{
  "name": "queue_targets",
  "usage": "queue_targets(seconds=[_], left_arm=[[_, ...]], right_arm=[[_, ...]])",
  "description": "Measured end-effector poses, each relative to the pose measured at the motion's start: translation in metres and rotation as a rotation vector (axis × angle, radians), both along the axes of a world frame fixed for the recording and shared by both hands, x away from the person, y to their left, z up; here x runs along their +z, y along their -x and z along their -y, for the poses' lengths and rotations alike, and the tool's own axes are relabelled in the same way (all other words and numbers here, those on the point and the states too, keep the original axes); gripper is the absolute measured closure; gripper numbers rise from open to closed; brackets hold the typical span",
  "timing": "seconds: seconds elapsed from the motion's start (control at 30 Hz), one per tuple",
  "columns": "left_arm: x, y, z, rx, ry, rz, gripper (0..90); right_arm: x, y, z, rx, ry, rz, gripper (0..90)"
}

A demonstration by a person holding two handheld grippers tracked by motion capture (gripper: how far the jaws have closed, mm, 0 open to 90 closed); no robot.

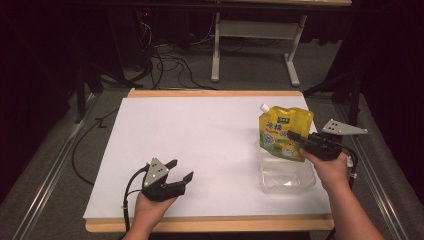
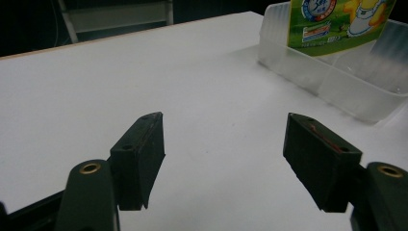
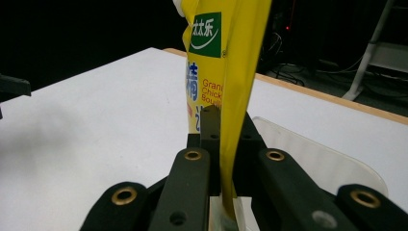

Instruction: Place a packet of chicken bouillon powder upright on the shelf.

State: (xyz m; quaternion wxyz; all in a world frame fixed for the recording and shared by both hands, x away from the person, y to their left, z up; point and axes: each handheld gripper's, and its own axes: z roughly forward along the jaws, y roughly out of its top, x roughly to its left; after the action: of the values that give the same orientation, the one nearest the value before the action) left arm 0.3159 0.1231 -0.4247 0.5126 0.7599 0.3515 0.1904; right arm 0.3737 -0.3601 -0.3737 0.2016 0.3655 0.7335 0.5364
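A yellow spouted pouch (image 1: 283,132) with green print and a white cap stands upright over a clear plastic tub (image 1: 287,176) at the table's right. My right gripper (image 1: 295,137) is shut on the pouch's right edge; in the right gripper view the yellow pouch (image 3: 235,72) rises edge-on between the closed jaws. My left gripper (image 1: 179,171) rests open near the front left of the table, nothing between its fingers (image 2: 140,156). From the left gripper view, the tub (image 2: 337,77) and the pouch's lower part (image 2: 337,24) lie far off at upper right.
The white table (image 1: 200,145) has a wooden rim along its front and back. Beyond it stand a white frame stand (image 1: 255,45) and loose cables (image 1: 165,65) on the grey floor. A cable trails from each gripper.
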Motion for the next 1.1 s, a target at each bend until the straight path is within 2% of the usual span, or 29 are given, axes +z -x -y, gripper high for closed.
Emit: queue_targets(seconds=[0.3, 0.43, 0.53, 1.1], left_arm=[[0.000, 0.000, 0.000, -0.003, -0.002, -0.004, 31.4], [0.000, 0.000, 0.000, -0.004, -0.001, -0.004, 31.3], [0.000, 0.000, 0.000, 0.000, 0.004, -0.003, 31.4], [-0.001, 0.000, 0.001, -0.004, 0.000, -0.005, 31.4]], right_arm=[[-0.011, -0.004, 0.001, -0.005, -0.003, -0.022, 87.8], [-0.016, -0.005, 0.006, -0.013, -0.037, -0.030, 87.8], [-0.017, -0.004, 0.007, -0.017, -0.040, -0.034, 87.6], [-0.022, 0.004, 0.011, -0.033, 0.001, -0.036, 85.1]])
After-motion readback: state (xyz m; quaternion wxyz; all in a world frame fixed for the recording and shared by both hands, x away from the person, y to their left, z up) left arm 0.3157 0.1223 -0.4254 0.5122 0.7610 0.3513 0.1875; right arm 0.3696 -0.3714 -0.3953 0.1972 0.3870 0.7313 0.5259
